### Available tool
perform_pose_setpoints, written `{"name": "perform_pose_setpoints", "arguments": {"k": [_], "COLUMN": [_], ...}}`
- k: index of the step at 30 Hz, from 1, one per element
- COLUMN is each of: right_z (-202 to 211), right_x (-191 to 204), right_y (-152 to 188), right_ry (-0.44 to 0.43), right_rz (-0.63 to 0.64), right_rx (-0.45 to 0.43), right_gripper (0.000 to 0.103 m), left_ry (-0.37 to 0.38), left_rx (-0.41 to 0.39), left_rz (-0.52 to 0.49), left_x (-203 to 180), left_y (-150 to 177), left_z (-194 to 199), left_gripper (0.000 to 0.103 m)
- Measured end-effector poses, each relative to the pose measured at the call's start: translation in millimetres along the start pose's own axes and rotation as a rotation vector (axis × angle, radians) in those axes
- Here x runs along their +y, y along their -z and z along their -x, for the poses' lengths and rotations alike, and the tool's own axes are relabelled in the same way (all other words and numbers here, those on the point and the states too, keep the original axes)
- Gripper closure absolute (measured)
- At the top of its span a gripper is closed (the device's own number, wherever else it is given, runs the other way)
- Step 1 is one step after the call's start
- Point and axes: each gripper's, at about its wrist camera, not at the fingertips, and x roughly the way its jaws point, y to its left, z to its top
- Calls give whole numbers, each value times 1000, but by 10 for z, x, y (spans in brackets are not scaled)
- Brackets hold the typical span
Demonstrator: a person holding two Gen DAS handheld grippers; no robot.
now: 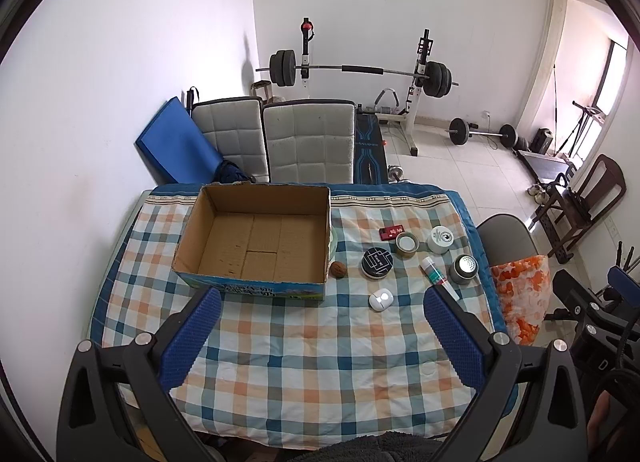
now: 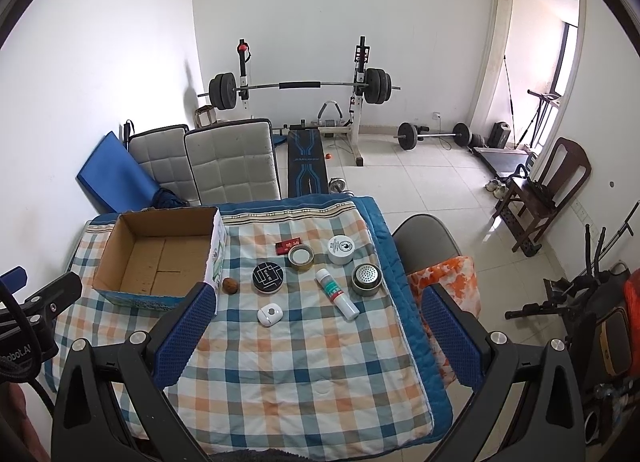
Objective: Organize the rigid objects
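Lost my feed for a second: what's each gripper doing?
Left gripper: open, holding nothing.
Right gripper: open, holding nothing.

Each tool has black angular arms, silver round screws and blue dimpled pads; black cables trail beside.

We saw an open, empty cardboard box on the left of the checked cloth. Just right of it lay a brown walnut-like ball. Further right sat a black round tin, a tape roll, a white jar, a metal perforated-top can and a flat red packet. A white tube lay on its side; nearest sat a small white case.
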Motion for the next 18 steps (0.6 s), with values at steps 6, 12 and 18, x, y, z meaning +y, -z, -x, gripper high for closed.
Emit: {"name": "perform_pose_setpoints", "arguments": {"k": [6, 12, 18], "right_z": [-6, -21, -331], "right_x": [3, 58, 62], "right_y": [4, -22, -67], "right_ry": [-2, 4, 3], "right_rz": [-4, -17, -70], "right_rx": [2, 8, 67], "right_gripper": [0, 0, 0], "left_ry": [0, 17, 46], "left_rx": [-6, 8, 53], "left_rz": [-2, -14, -49], "left_x": [-7, -18, -61], "left_y": [19, 40, -196], "left_z": [8, -29, -366], "left_gripper": [0, 0, 0]}}
